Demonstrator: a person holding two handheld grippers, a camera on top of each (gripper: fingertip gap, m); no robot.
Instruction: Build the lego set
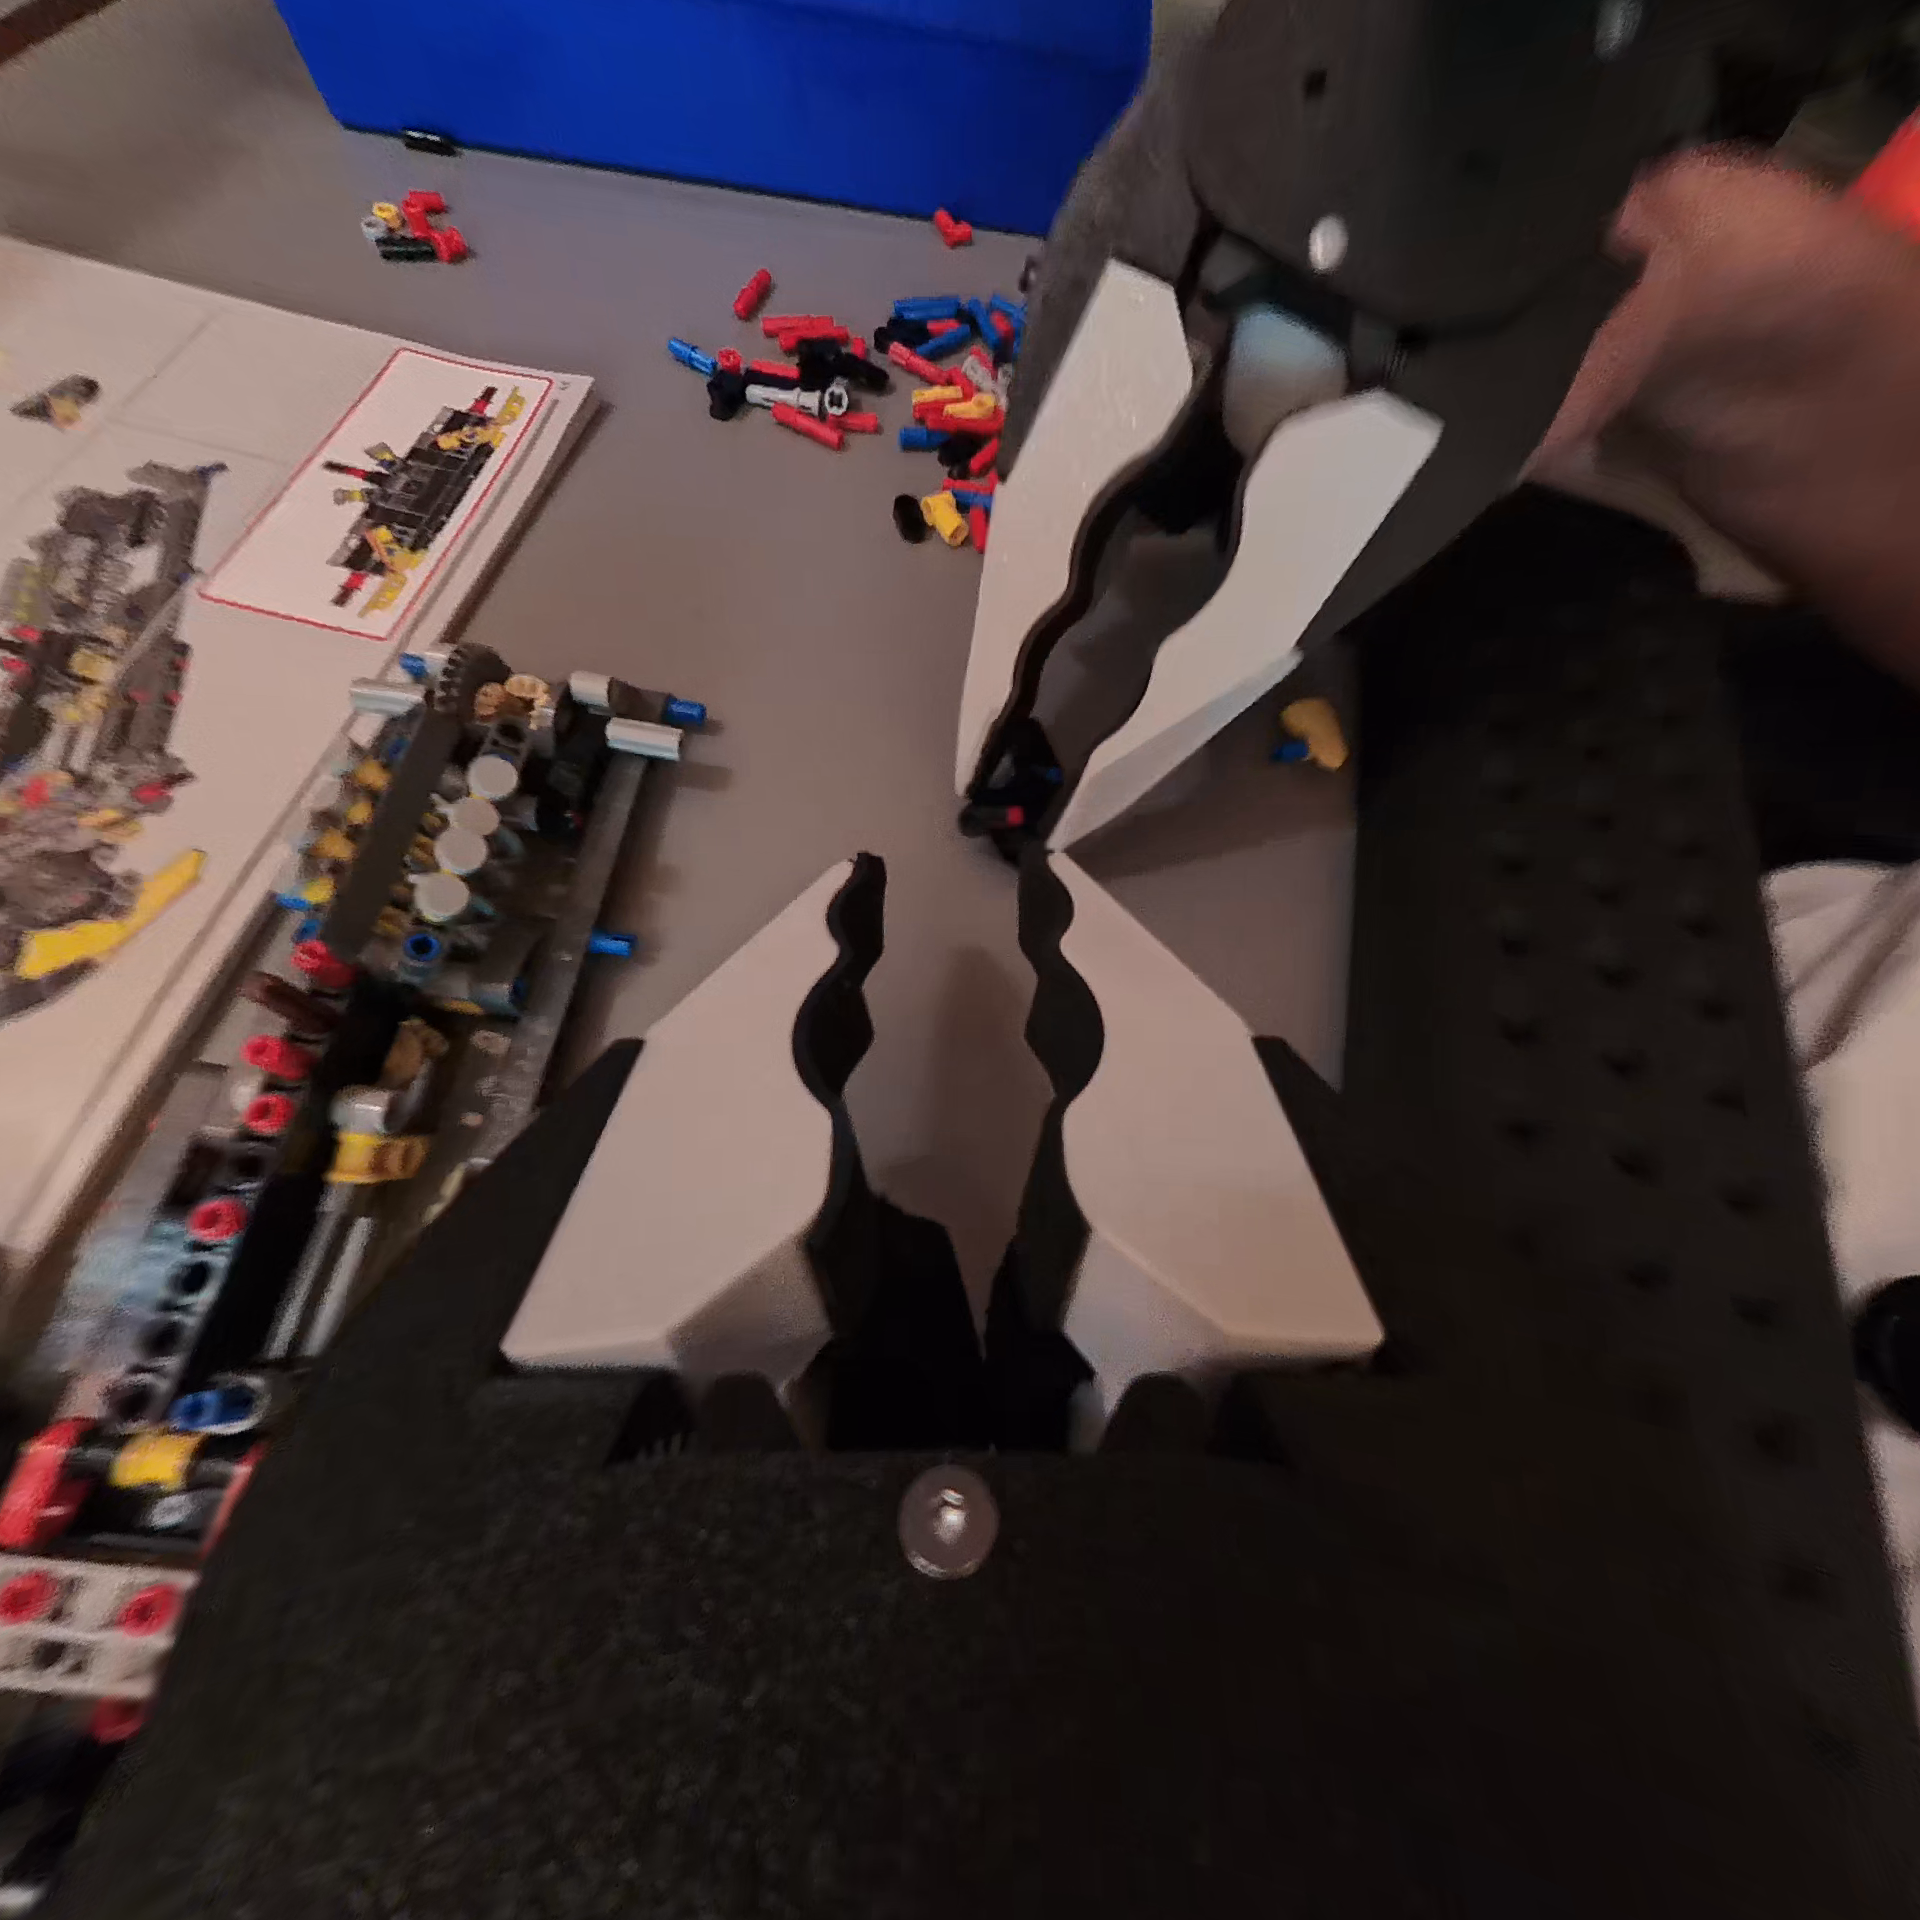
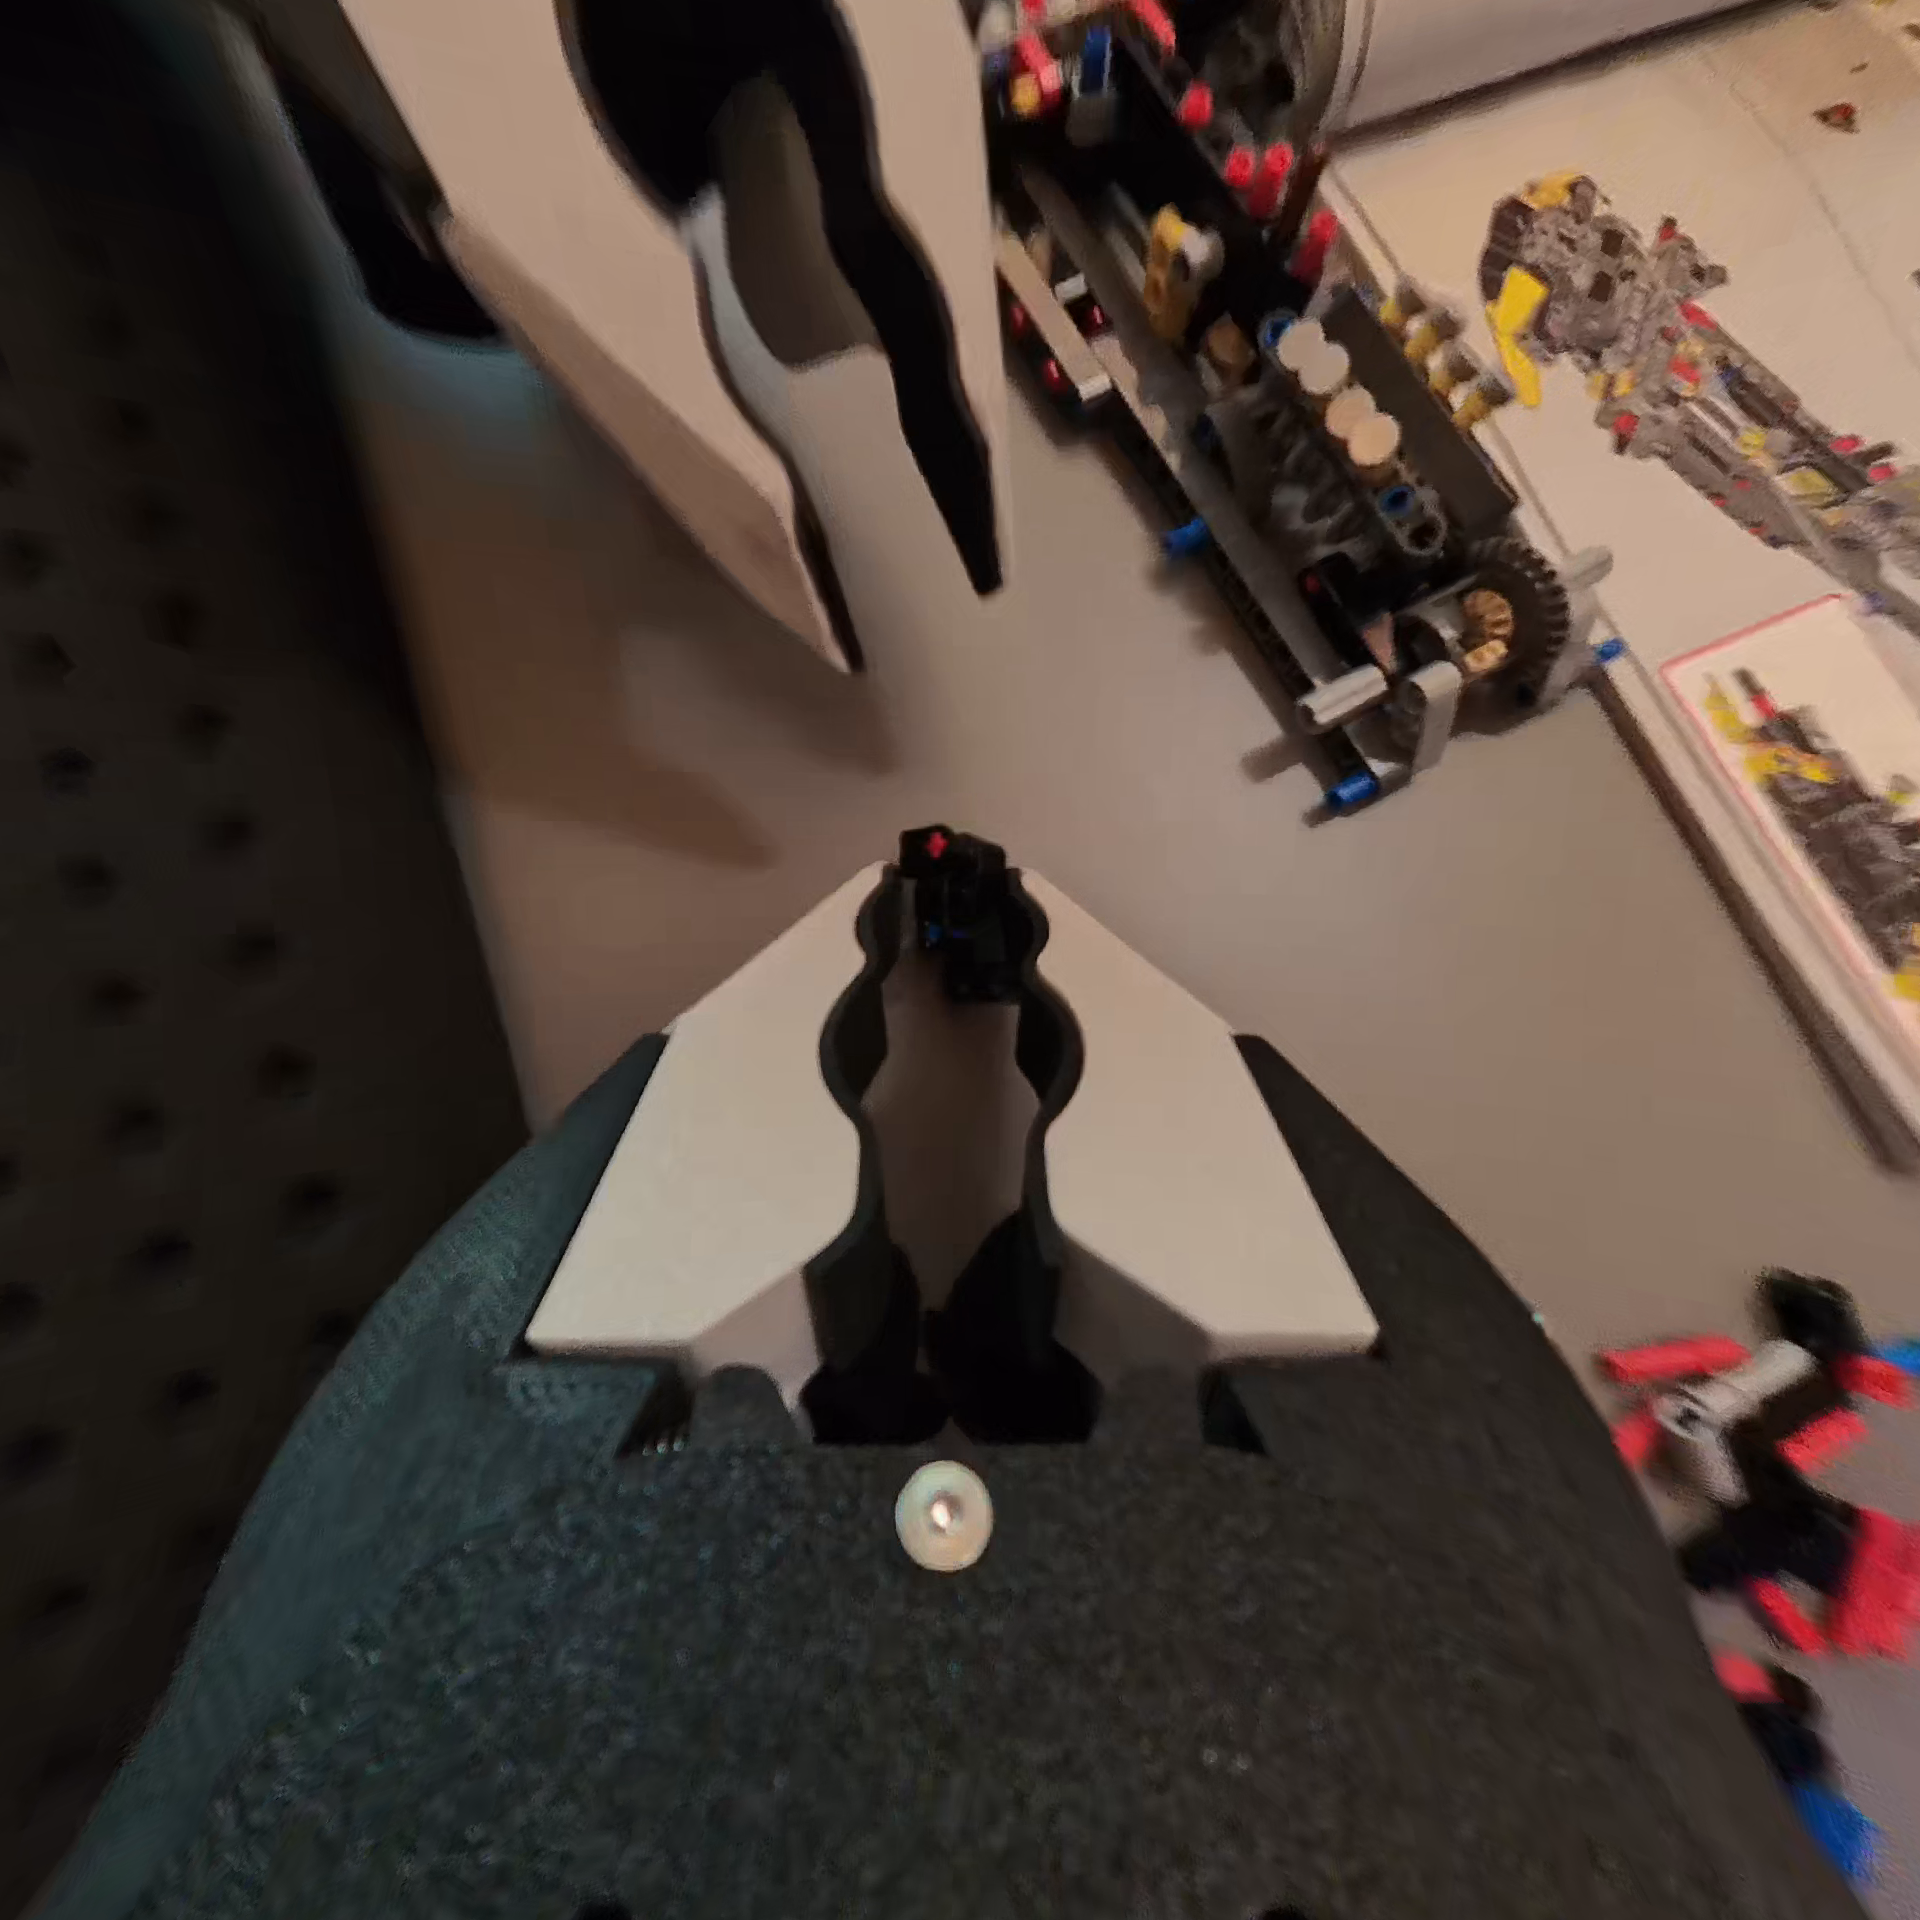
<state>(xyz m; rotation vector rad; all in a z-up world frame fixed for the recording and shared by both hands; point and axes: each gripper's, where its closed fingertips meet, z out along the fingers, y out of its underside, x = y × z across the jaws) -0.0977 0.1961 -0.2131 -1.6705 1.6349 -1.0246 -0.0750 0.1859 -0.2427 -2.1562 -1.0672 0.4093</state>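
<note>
Your right gripper (image 2: 951, 883) pinches a black piece (image 2: 961, 914) (blurry, maybe pinned); left gripper (image 1: 951, 868) gapes, holding nothing.

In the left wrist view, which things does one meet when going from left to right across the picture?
Instruction booklet → long partly built lego assembly → left gripper, open and empty → right gripper, shut on a small black lego piece → yellow piece on the table → a person's hand.

Loose pieces (image 1: 883, 395) lie right of booklet (image 1: 405, 488).
</note>
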